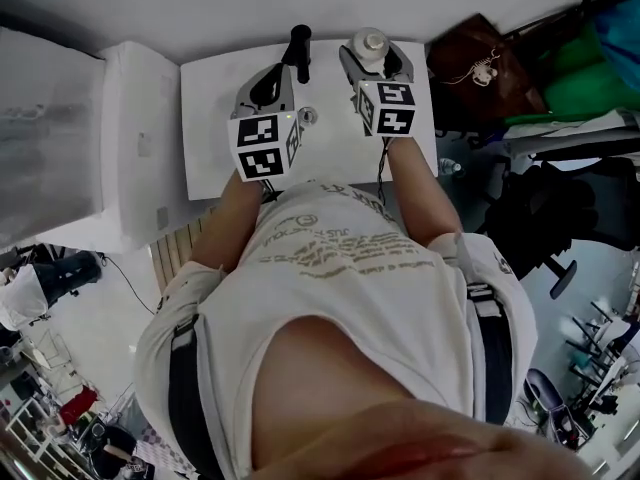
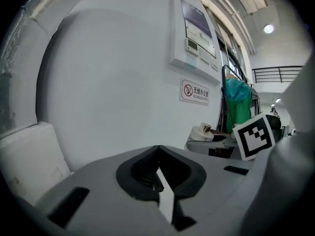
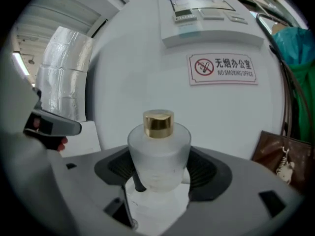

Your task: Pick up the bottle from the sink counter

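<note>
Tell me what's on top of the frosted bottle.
A gold cap tops the bottle, which the right claw grips. The frosted glass hides any contents.

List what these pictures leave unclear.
Head view: only the top of the bottle shows; the right hand-held gripper hides the rest.
Right gripper view: frosted glass hides the bottle's contents.
Head view: a small round item on the counter is too small to name.

Head view steeply down; 2 gripper views low, sharing wall sign [image 3: 222, 69].
</note>
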{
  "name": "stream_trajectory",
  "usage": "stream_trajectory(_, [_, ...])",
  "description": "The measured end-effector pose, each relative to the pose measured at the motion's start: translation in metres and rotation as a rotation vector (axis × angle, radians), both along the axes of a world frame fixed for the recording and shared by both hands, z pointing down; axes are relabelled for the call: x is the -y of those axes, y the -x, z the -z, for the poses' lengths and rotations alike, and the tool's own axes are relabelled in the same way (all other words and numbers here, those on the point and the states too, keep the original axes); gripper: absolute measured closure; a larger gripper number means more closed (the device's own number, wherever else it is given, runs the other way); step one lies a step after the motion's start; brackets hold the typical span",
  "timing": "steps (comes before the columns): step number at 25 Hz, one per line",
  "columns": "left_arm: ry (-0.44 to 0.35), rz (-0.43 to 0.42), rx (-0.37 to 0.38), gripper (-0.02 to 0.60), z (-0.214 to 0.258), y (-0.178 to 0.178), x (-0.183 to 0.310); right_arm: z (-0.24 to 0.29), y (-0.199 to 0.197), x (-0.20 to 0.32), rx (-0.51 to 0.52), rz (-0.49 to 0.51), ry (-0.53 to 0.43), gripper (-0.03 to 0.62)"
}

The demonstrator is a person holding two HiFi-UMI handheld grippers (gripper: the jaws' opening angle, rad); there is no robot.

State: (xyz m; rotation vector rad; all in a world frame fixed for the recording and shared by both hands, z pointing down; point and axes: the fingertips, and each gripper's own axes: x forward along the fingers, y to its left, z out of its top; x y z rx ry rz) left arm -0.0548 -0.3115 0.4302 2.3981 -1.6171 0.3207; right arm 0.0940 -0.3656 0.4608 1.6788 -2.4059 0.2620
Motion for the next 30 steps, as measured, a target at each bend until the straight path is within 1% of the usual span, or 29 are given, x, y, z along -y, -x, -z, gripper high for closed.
stream_trajectory(2, [-0.005,-0.021,-0.009,0.561,0.002,-0.008,0.000,0.015,-0.006,-0.009,0.002,-0.013,-0.029,0.276])
stream_trajectory(5, [-0.006,-0.048,-0.020,0.561,0.003,-0.018,-0.001,0.028,-0.014,-0.025,0.013,-0.041,-0.048,0.276])
stream_trajectory(13, [-0.004,-0.094,-0.040,0.561,0.002,-0.040,-0.002,0.043,-0.041,-0.053,0.066,-0.120,-0.085,0.276])
stream_trajectory(18, [0.000,-0.125,-0.036,0.561,-0.001,-0.053,-0.002,0.040,-0.052,-0.062,0.080,-0.140,-0.077,0.276])
stream_trajectory(24, [-0.002,-0.146,-0.032,0.561,0.001,-0.062,-0.001,0.037,-0.056,-0.065,0.078,-0.147,-0.070,0.276])
stream_trajectory(30, [-0.008,-0.156,-0.023,0.561,0.001,-0.064,0.001,0.033,-0.057,-0.060,0.098,-0.148,-0.055,0.276])
